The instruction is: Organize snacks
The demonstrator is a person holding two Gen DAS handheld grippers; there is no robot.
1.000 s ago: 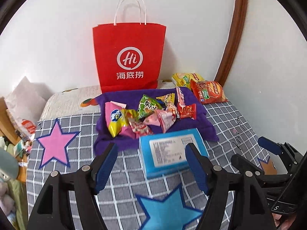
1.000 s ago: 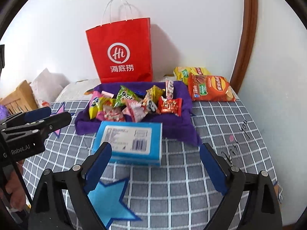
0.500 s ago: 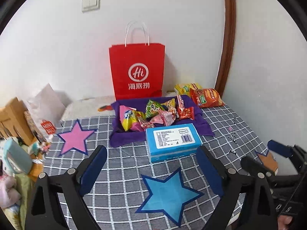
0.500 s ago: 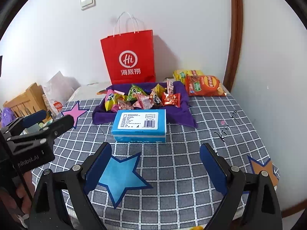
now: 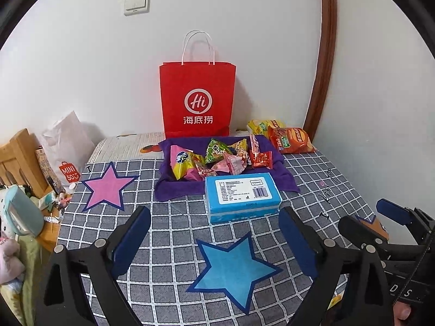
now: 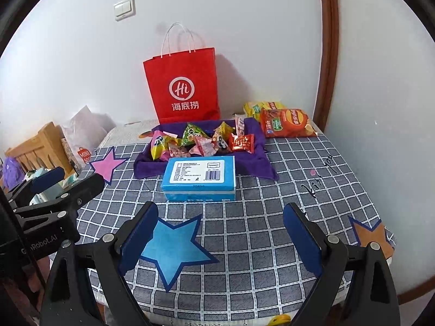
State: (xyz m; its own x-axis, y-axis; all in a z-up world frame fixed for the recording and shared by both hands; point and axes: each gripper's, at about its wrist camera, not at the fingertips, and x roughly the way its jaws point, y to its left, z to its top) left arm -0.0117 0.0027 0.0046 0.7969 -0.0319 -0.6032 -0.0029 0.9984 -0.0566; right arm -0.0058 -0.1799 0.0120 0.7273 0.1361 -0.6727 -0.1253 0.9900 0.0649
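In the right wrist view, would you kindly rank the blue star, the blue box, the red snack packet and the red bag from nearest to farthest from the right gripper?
1. Blue star: on the cloth, just ahead of the right gripper, by its left finger.
2. Blue box: beyond the star, centre.
3. Red snack packet: on the purple cloth behind the box.
4. Red bag: upright against the wall.

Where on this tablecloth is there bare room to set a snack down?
Free: the checked cloth between the blue box and the blue star, and right of the box. Crowded: the purple cloth full of snack packets, chip bags behind.
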